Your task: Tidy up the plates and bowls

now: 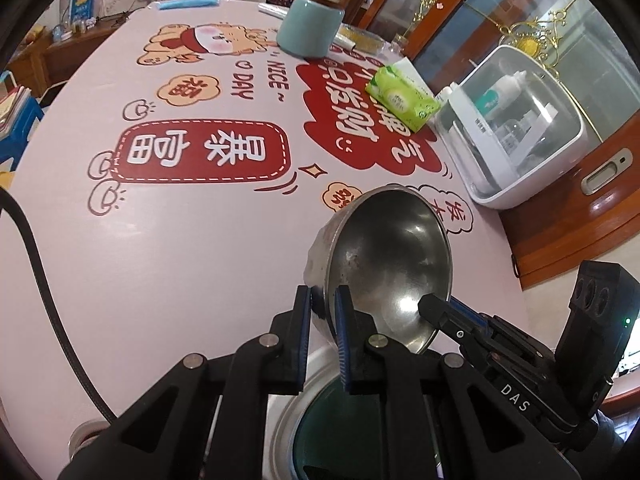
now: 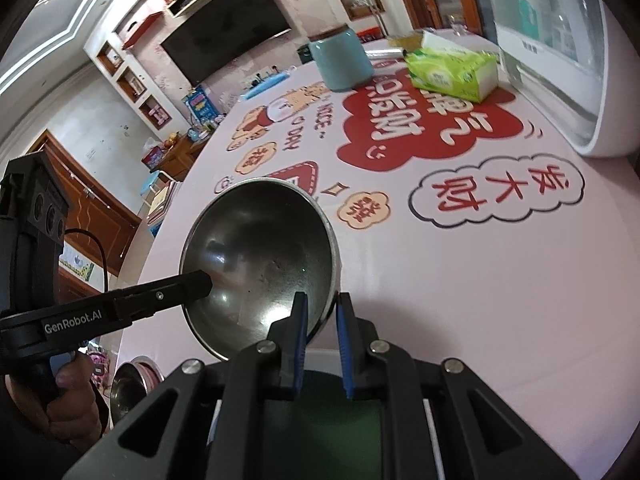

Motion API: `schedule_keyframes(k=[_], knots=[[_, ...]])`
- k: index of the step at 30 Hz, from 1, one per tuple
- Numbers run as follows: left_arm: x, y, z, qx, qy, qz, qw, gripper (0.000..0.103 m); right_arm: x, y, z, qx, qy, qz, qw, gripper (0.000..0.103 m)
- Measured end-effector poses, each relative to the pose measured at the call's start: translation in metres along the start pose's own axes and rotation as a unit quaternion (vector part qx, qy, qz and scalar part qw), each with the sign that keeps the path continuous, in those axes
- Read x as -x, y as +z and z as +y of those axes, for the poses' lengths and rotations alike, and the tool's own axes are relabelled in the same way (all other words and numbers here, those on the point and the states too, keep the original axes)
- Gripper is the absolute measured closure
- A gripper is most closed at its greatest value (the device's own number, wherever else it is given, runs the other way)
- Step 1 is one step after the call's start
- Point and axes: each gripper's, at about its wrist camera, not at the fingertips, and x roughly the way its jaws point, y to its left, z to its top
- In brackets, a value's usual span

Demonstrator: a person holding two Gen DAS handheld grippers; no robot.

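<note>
A round table covered in a pale pink cloth (image 1: pixel 180 248) printed with red cartoon panels fills both views. At its far right edge stands a white box with a clear domed lid (image 1: pixel 516 128). Beyond the middle sit a pale teal ceramic jar (image 1: pixel 310 26) and, nearer, a green tissue pack (image 1: pixel 402 98). The round stainless-steel bowl (image 1: pixel 394 264) is tipped on edge above the cloth's near side, hollow facing the cameras, over a white-rimmed dish with a dark green centre (image 1: pixel 288 412). The left gripper (image 1: pixel 323 300) pinches the bowl's left rim between narrow jaws; the right gripper (image 2: pixel 322 304) clamps the opposite rim likewise. A second steel bowl (image 2: pixel 132 380) shows at the lower left of the right view.
</note>
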Motion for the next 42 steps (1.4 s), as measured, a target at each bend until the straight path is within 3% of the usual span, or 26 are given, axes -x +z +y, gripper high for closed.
schedule_keyframes(k=[25,42], knots=[[0.1,-0.063,0.017,0.015,0.003,-0.071,0.9974,0.093,0.064,-0.034,0.083,0.115,0.003,-0.062,0.991,0.089],[0.135,-0.11,0.066,0.036,0.025,-0.065,0.997,0.093,0.059,-0.078,0.142,0.156,0.013,-0.05,0.986,0.088]])
